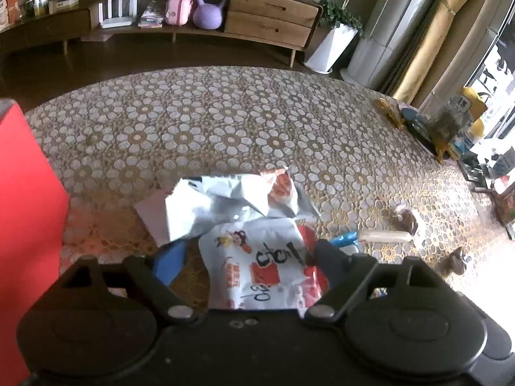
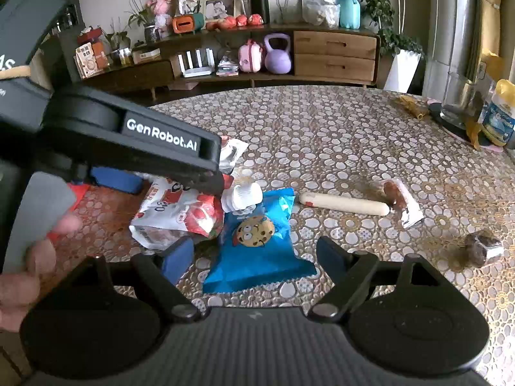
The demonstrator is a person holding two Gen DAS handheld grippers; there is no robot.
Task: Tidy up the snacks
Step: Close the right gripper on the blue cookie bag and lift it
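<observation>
Nearest to me, my left gripper has its jaws spread wide with the white-and-red snack bag lying between them; the pads do not press on it, so I have hold of nothing there. My right gripper is likewise well open, straddling the near end of the blue cookie packet, again with no grip that I can see.

The risks, as I judge them, come from crowding. The two grippers work just beside each other, and in the right view the left tool's body hangs over the pile, touching or nearly touching the white bottle cap; closing both together could knock the tools together or drag a neighbouring packet along. The white-and-red bag is crumpled and slack, so a shallow pinch may catch only a fold and let it slip. The silver crumpled wrapper overlaps it on the far side and could be lifted with it.

Further right lie the pale sausage stick, a brown wrapped sweet and a dark wrapped sweet, well apart from the pile on the patterned tablecloth. A red box stands at the left edge.
</observation>
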